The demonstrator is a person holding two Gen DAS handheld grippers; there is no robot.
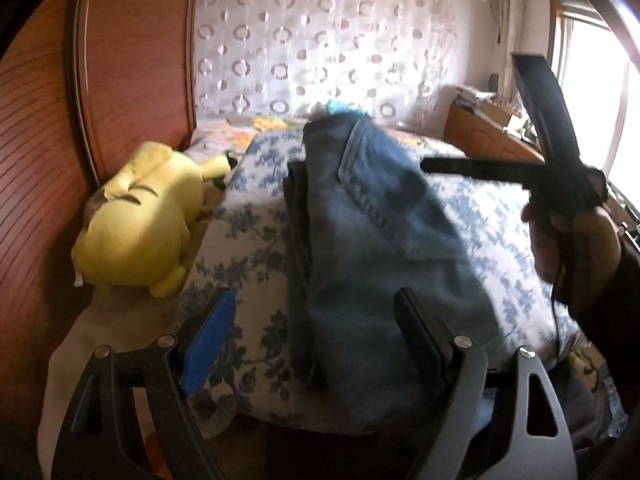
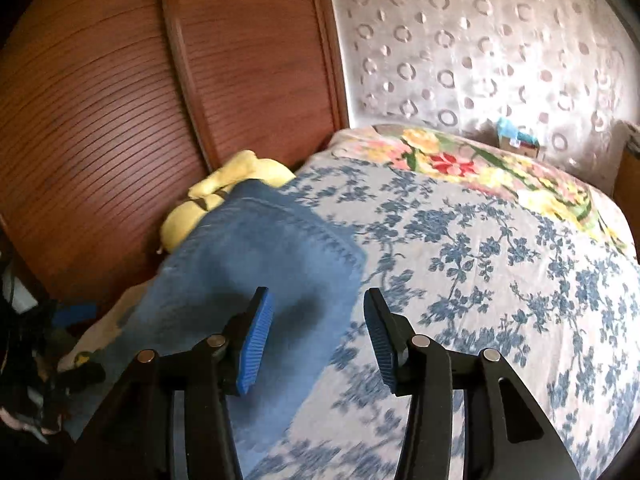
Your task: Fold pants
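While my left gripper (image 1: 312,344) hangs with its jaws spread wide and nothing pinched between them, the pants (image 1: 372,240) lie folded in a long stack running from the lower centre of the left wrist view up toward the middle, on the blue-flowered bedspread (image 1: 248,240). Their near end reaches the bed's front edge at the bottom of the frame, just past my fingertips. At centre left a yellow plush toy (image 1: 140,220) sits wedged between the bed's edge and the wooden wardrobe (image 1: 132,60), leaving little room on that side. My right gripper (image 2: 318,336) is released too, with only air between its blue pads; in its own view the pants (image 2: 260,268) sit at lower left, their right edge under my left pad, and open bedspread (image 2: 500,280) stretches across the whole right half up to a bright floral blanket (image 2: 460,168) near the curtain (image 2: 480,40). My right hand (image 1: 572,240) shows at the right edge of the left wrist view.
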